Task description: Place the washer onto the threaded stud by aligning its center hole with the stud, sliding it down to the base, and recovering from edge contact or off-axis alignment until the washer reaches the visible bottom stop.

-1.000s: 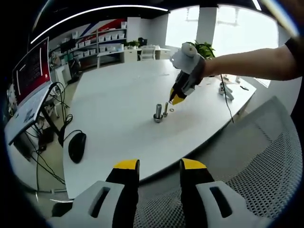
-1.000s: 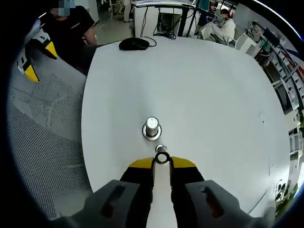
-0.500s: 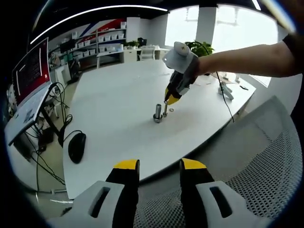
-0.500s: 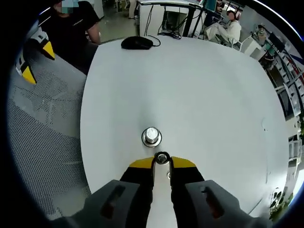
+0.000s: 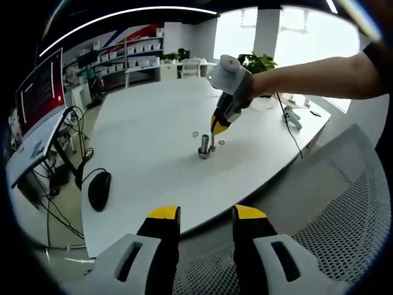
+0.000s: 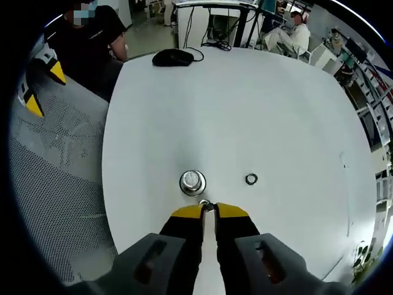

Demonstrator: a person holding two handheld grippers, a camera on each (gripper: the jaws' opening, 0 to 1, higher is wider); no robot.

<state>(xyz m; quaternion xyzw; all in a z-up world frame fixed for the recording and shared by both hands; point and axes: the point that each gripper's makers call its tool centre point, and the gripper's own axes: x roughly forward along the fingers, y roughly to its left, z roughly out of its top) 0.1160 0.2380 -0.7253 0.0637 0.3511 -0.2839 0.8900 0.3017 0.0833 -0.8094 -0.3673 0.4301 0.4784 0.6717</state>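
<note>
The threaded stud (image 6: 193, 182) stands upright on the white table (image 6: 258, 104), its top bare. My right gripper (image 6: 209, 209) hovers just beside and above the stud, jaws almost together with nothing gripped. One small washer (image 6: 207, 205) shows through the slit between the tips, lying on the table below. A second washer (image 6: 251, 179) lies flat to the stud's right. From the left gripper view, the right gripper (image 5: 217, 128) hangs over the stud (image 5: 204, 146), with one washer (image 5: 195, 134) beyond it and one washer (image 5: 221, 142) to its right. My left gripper (image 5: 206, 214) is open and empty, over a mesh chair.
A black mouse (image 5: 99, 189) lies near the table's left edge, and a small metal part (image 5: 290, 115) sits at the far right. A mesh chair (image 5: 319, 215) stands under the left gripper. A seated person (image 6: 92, 43) and desks lie beyond the table (image 5: 153, 123).
The washer that my right gripper held has slipped out and now lies on the table beyond the stud. The right jaws have come closer together and shifted slightly toward the stud.
</note>
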